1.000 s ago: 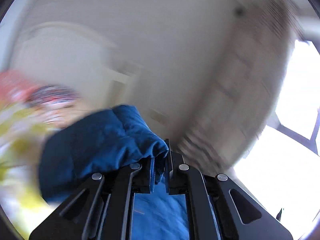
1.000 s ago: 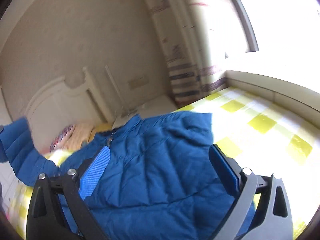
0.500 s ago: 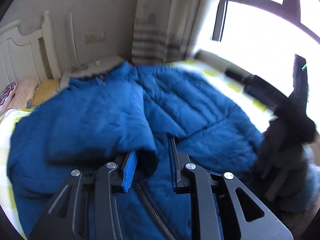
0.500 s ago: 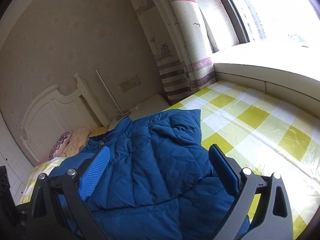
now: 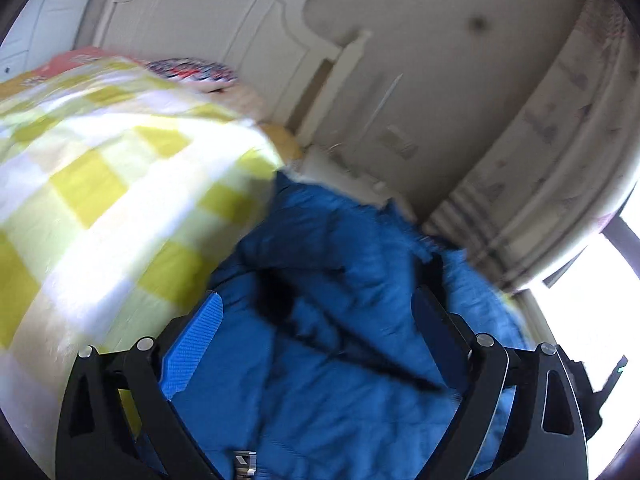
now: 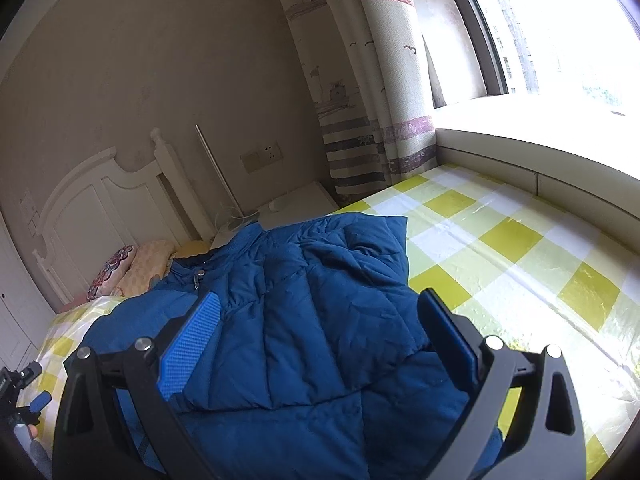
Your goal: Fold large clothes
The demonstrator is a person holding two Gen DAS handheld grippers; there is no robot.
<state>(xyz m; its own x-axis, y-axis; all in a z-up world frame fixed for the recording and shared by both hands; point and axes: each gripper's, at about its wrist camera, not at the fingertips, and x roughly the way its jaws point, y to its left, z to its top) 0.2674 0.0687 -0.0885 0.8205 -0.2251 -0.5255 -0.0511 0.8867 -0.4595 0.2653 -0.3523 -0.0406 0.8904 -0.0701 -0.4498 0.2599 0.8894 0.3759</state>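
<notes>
Left gripper (image 5: 316, 340): your jaws have just been opening, spread wide over the blue down jacket (image 6: 304, 320), gripping nothing.
Right gripper (image 6: 320, 336): also released; jacket lies on your checked bedsheet (image 6: 500, 248), one side folded over, further folds left, you judge.

Bedroom, beige walls (image 6: 140, 60). White wooden headboard (image 6: 100, 204) at left, patterned pillows (image 6: 128, 268) below it. Yellow-and-white checked bedsheet (image 6: 500, 240). Wall socket (image 6: 262, 156) beside headboard post. Curtain (image 6: 360, 80) with striped hem hangs at bright window (image 6: 560, 28); daylight floods pale sill ledge (image 6: 520, 148).
</notes>
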